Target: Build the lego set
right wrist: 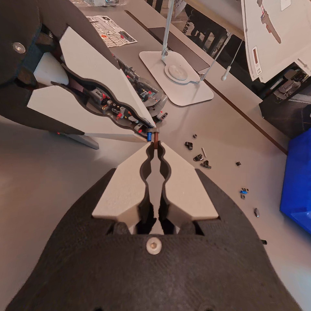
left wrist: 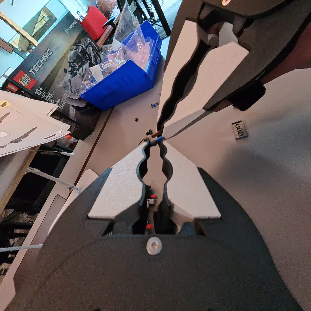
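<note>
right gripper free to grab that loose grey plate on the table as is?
Probably not yet. The right gripper is shut on a brown axle plugged into the small connector that the left gripper holds. The grey plate itself lies unobstructed on the table.

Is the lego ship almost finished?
Not yet. Done: a big grey model stands partly built on the table. In hand: the left gripper holds a small grey connector with a blue pin, and the right gripper grips a brown axle going into it. Left: loose black pieces lie on the table, and unopened bags fill the blue bin.
</note>
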The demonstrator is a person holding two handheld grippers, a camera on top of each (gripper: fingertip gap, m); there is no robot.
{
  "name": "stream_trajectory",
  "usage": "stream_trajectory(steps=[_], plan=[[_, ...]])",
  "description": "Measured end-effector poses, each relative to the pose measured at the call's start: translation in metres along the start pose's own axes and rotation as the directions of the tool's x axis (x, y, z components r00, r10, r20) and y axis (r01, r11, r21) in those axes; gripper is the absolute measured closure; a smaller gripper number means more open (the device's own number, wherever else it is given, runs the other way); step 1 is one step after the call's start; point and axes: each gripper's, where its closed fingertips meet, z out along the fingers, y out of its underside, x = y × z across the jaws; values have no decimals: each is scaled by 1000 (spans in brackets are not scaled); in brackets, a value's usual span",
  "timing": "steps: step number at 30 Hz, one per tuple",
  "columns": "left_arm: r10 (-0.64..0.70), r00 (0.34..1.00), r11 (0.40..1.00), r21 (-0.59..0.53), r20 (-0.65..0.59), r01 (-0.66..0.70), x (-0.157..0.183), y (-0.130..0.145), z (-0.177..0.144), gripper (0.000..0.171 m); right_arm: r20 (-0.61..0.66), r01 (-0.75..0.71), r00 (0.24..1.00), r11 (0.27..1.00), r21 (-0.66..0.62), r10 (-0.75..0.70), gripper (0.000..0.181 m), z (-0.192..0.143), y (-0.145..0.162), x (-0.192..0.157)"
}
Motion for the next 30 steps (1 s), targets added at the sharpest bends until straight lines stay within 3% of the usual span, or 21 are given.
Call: stream_trajectory(steps=[7,10,20,30], plan=[[-43,999,999,12,-18,43,0,-1,-2,164,-5,18,1000,1000,-2,-18,180,-2,0,-1],[-65,998,997,39,-16,66,-3,-5,-3,145,-10,0,1000,1000,5,0,180,-2,-1,0],[-90,992,993,66,-90,96,4,-5,-4,156,-4,42,999,999,2,-42,180,-2,1,-4],[-32,996,998,46,-81,36,6,-6,-6,158,8,113,994,993,-15,-113,180,-3,2,-8]])
